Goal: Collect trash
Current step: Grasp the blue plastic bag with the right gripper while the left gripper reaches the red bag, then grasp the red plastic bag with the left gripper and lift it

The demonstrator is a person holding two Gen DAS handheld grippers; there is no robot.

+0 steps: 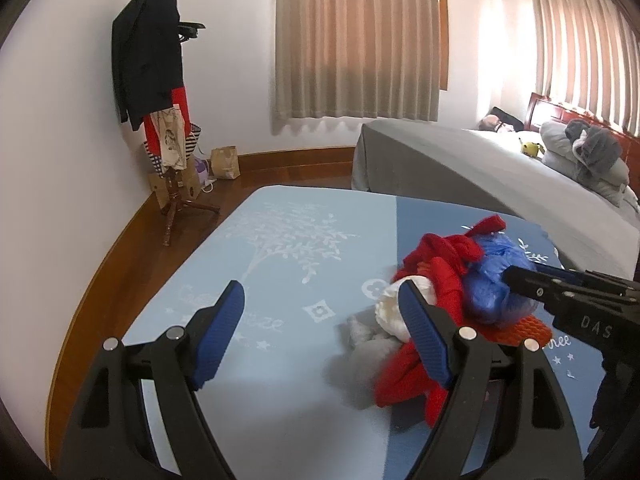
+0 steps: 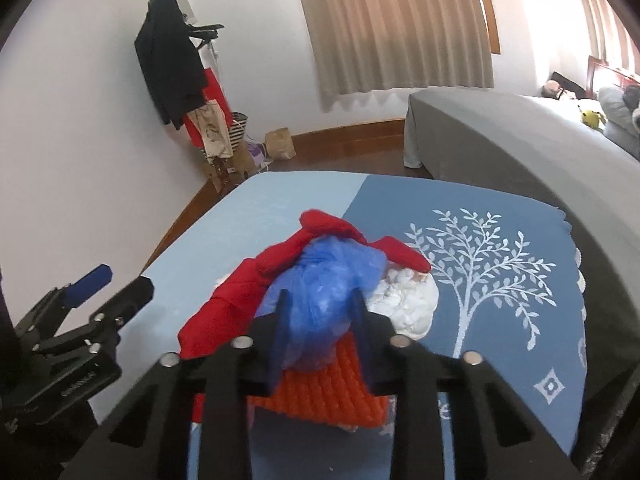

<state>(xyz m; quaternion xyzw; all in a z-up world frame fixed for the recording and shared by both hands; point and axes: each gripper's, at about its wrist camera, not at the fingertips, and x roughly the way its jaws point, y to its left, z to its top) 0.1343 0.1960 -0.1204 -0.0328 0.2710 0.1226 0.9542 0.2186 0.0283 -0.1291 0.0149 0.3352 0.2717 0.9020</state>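
Currently, my right gripper [image 2: 320,312] has its fingers [image 2: 282,320] clamped on one crumpled blue plastic bag [image 2: 328,280], which sits atop the pile on the blue tabletop [image 2: 500,320]. My left gripper [image 1: 320,312] stands wide apart, holding nothing; its right finger [image 1: 420,324] lies against the pile's near side. Pile count: one blue bag, one white paper wad [image 2: 412,308], one orange knit piece [image 2: 320,400], red cloth [image 2: 224,312]. Only the left wrist view shows a grey crumpled piece [image 1: 368,344].
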